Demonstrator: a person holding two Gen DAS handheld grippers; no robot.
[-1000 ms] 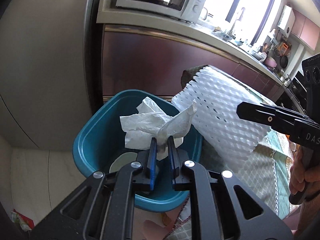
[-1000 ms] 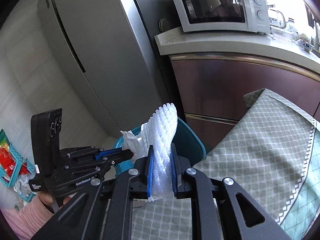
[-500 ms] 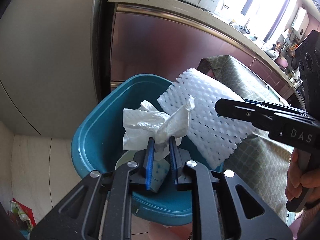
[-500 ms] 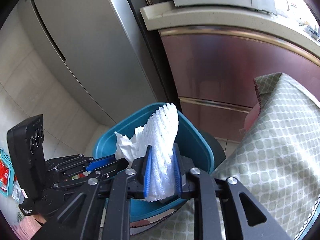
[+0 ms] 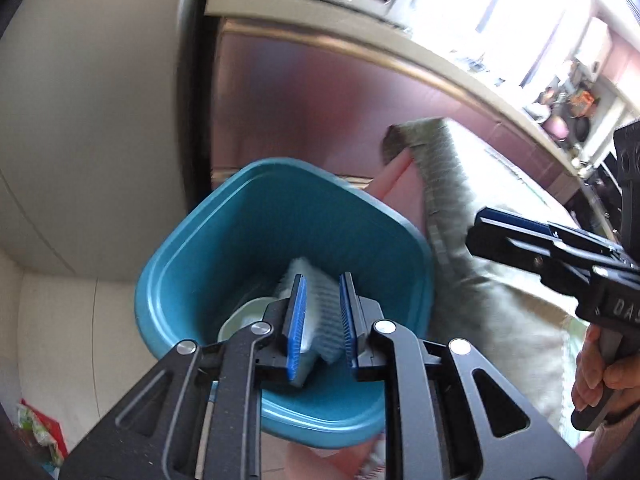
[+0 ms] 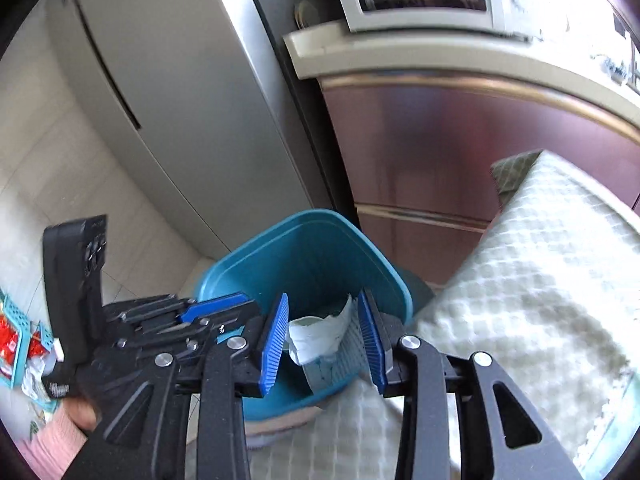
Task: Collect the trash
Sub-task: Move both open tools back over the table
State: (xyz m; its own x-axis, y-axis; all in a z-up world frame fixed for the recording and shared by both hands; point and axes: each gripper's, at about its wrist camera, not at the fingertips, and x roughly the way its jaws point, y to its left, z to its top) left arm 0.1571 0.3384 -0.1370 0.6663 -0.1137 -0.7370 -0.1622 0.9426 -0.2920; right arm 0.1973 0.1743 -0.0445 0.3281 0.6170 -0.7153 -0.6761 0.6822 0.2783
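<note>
Hovering over the teal trash bin [image 5: 208, 264], both hand-held grippers are seen empty. Right hand-held gripper [image 6: 326, 344]: jaws opening, nothing pressed by the pads. Left hand-held gripper [image 5: 322, 320]: pads parted, nothing clamped. Foam net [image 5: 324, 312] and tissue [image 6: 320, 336] are lying inside the bin, just left of the table [image 6: 540, 288].
</note>
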